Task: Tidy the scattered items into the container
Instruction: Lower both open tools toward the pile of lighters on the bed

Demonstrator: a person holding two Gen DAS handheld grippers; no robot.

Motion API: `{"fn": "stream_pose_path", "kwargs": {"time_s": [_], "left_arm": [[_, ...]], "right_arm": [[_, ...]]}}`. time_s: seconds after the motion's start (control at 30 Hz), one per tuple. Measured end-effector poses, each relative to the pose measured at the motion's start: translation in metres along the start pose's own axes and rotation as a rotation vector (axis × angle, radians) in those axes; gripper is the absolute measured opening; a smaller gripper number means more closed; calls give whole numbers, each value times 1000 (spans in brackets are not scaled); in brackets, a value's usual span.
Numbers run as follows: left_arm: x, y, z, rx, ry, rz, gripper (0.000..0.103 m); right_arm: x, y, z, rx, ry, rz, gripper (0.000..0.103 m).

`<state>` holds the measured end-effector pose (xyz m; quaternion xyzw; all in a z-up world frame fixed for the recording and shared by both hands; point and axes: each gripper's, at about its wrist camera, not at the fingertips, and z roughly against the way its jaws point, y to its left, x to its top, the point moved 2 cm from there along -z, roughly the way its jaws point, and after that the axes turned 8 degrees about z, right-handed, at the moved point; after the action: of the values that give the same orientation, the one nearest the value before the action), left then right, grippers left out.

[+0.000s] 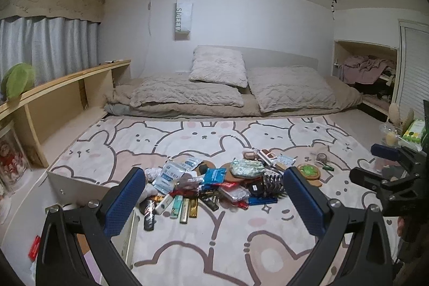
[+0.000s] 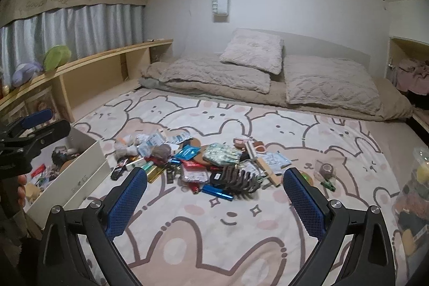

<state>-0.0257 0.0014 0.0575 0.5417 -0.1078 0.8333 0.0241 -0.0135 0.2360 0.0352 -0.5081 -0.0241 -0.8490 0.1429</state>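
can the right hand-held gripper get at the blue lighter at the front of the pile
Probably yes: the right hand-held gripper is open, and the blue lighter lies at the pile's near edge, with only bare blanket between them.

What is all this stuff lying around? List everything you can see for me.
pile of small items: many, mixed colours, middle of the blanket; lighters, packets, a dark hair claw among them
white box: one, left of the pile, some items already inside
bunny blanket: one, pink and white, under everything
tape roll: one, brownish, apart to the right of the pile
pillows: two or three, beige, at the far wall
wooden shelf: one, along the left side
green plush: one, on the shelf
curtain: grey, behind the shelf
left gripper: black with blue pads, jaws open, empty
right gripper: same, jaws open, empty
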Motion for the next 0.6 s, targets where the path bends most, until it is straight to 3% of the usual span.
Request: {"fn": "stream_pose_path", "kwargs": {"time_s": [0.33, 0.6], "left_arm": [[16, -8, -31, -59, 6, 71, 103], [14, -5, -61, -27, 6, 91, 103]], "right_arm": [[5, -40, -10, -89, -49, -45, 101], [-8, -69, -31, -98, -54, -127, 103]]}}
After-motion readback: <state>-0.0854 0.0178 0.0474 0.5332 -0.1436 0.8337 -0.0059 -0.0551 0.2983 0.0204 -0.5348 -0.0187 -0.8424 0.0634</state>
